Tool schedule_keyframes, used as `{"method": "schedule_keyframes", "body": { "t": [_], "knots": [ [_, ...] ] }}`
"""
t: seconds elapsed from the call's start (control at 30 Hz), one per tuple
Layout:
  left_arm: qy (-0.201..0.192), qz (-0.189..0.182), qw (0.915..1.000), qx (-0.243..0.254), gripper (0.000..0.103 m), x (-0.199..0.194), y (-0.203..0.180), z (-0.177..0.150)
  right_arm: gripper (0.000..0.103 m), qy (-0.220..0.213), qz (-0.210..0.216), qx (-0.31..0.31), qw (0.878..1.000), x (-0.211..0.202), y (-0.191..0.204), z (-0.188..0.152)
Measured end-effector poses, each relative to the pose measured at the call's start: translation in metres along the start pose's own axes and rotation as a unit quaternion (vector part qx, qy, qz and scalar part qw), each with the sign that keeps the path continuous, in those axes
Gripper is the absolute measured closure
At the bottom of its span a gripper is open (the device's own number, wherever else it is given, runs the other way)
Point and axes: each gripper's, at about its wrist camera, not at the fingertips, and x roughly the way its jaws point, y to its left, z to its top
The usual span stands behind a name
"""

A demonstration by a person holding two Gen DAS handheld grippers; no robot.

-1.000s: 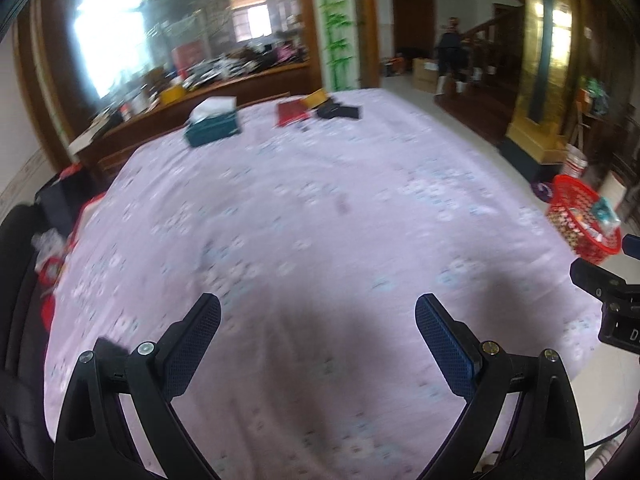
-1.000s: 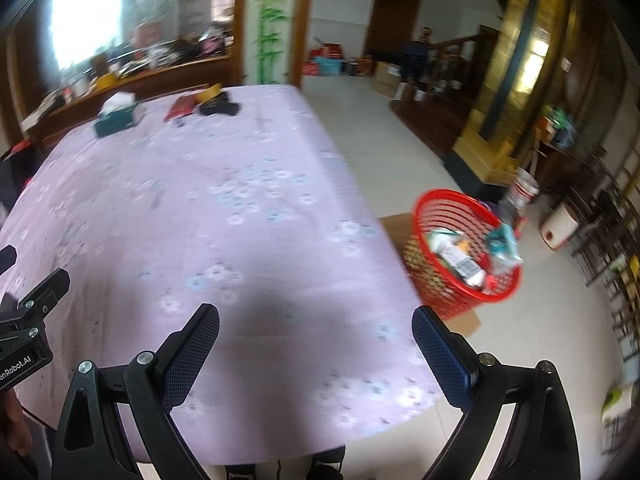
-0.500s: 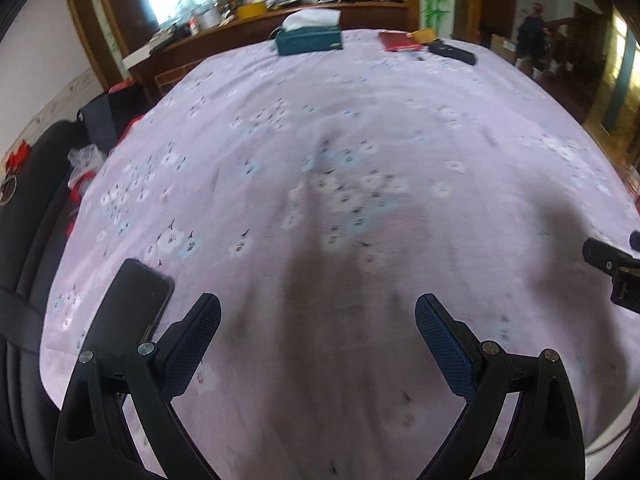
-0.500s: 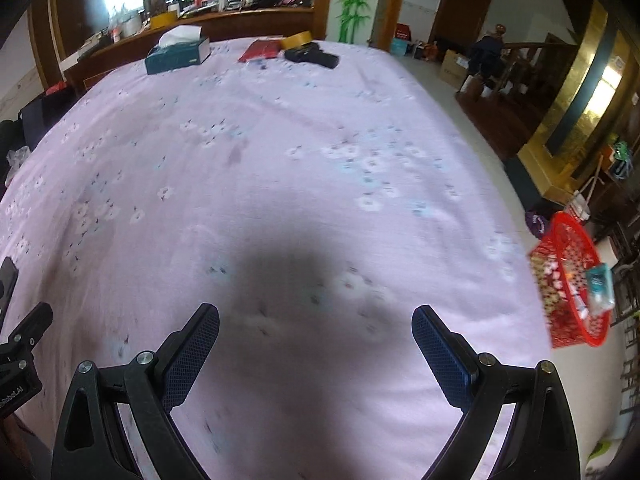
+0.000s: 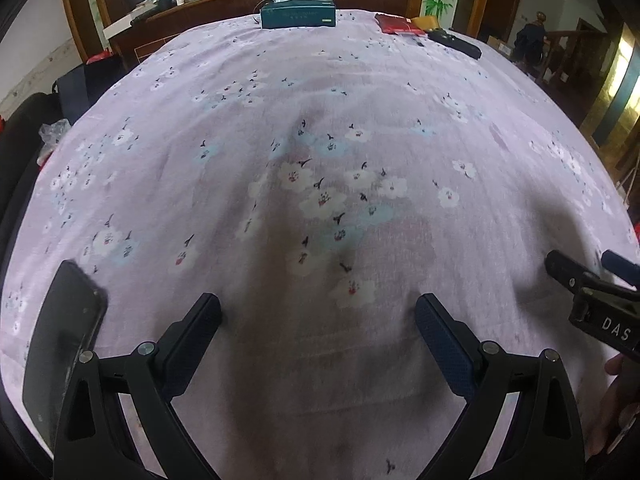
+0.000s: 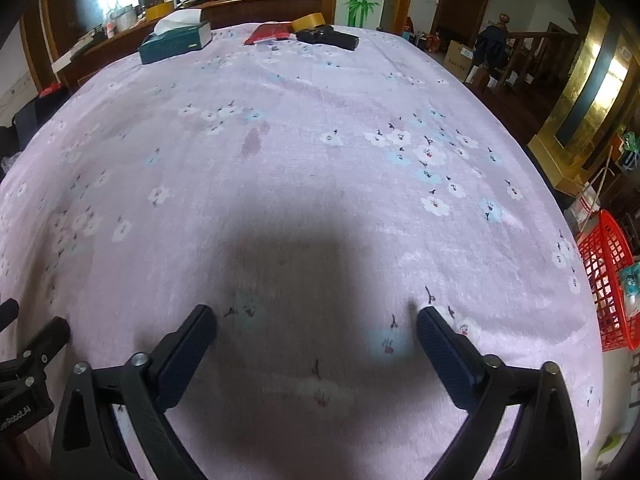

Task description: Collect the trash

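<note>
Trash (image 6: 631, 280) is lying inside a red basket (image 6: 600, 268) on the floor, off to the right of the right gripper (image 6: 316, 332) and below the counter's edge. Both grippers are hovering low over the counter (image 6: 304, 128), which is wearing a lilac flowered cloth; the right gripper's jaws are standing wide apart with nothing between them, and the left gripper (image 5: 318, 320) is gaping just the same, empty. Just left of the left gripper a dark phone (image 5: 60, 340) is lying flat near the counter's near edge. Far ahead of both grippers, at the counter's far end, a teal tissue box (image 6: 176, 42) is sitting left of centre, with a red packet (image 6: 269, 33), a yellow tape roll (image 6: 308, 21) and a black case (image 6: 328, 37) resting further right.
</note>
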Motion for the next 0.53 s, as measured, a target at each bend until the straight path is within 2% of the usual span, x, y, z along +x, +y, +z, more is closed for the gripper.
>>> {"method": "schedule_keyframes", "body": {
  "t": [0.1, 0.27, 0.53],
  "knots": [
    [-0.003, -0.004, 1.0, -0.002, 0.0, 0.005, -0.0026, 0.0037, 0.0, 0.004, 0.015, 0.013, 1.0, 0.0046, -0.0027, 0.0028],
    [-0.007, 0.005, 0.9999, -0.014, 0.0, 0.0079, -0.0053, 0.0085, 0.0, -0.014, 0.014, 0.01, 1.0, 0.005, -0.0014, 0.0017],
    [-0.017, 0.009, 0.9997, -0.014, 0.0, 0.0095, -0.006, 0.0095, 0.0, -0.014, 0.014, 0.011, 1.0, 0.0061, -0.001, 0.002]
  ]
}}
